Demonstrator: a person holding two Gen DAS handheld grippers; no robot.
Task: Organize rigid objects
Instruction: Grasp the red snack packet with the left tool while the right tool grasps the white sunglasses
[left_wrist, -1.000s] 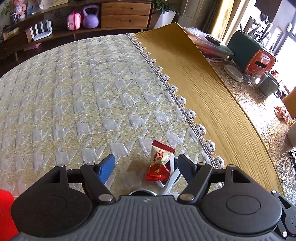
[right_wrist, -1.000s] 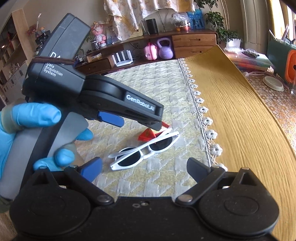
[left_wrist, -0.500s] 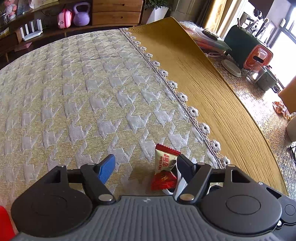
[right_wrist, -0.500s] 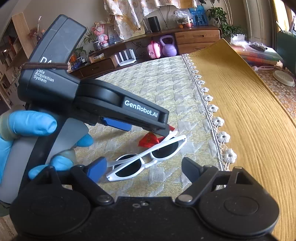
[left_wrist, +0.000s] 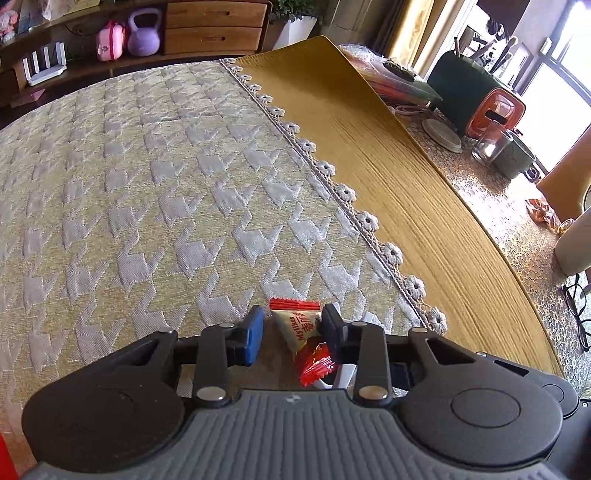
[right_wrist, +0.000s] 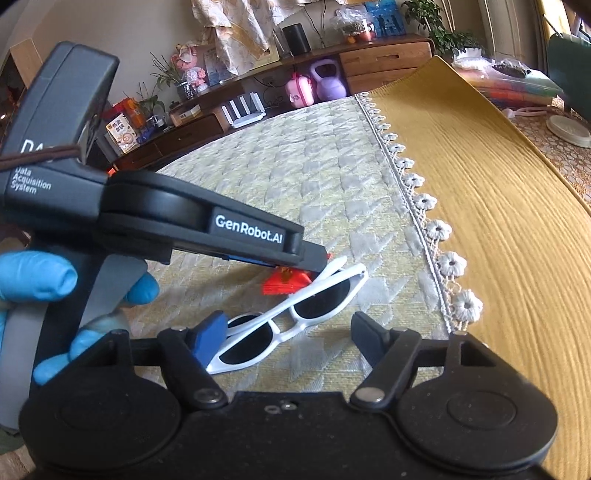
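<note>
A candy (left_wrist: 299, 326) in a red and cream wrapper lies on the houndstooth cloth (left_wrist: 147, 206) between the fingers of my left gripper (left_wrist: 293, 332). Its jaws are closing; the right finger touches the wrapper, and a thin gap shows at the blue left pad (left_wrist: 255, 338). A white arm of the sunglasses (left_wrist: 347, 371) pokes out beside that right finger. In the right wrist view the white sunglasses (right_wrist: 295, 317) lie folded between the fingers of my right gripper (right_wrist: 288, 338). Its jaws are closing too, not pressing on the frame. The left gripper (right_wrist: 314, 258), held by a blue-gloved hand (right_wrist: 37, 275), reaches over the candy (right_wrist: 284, 282).
A mustard cloth (left_wrist: 406, 184) with lace trim (left_wrist: 345, 192) covers the right part of the table. Beyond it stand a glass (left_wrist: 487, 146), a green mug (left_wrist: 515, 158), a plate (left_wrist: 441, 131) and black spectacles (left_wrist: 580, 314). A low shelf with a purple kettlebell (right_wrist: 327, 83) runs along the back.
The left jaws have narrowed from wide apart to close around the candy. The right gripper has come lower and nearer to the sunglasses, its jaws narrowing.
</note>
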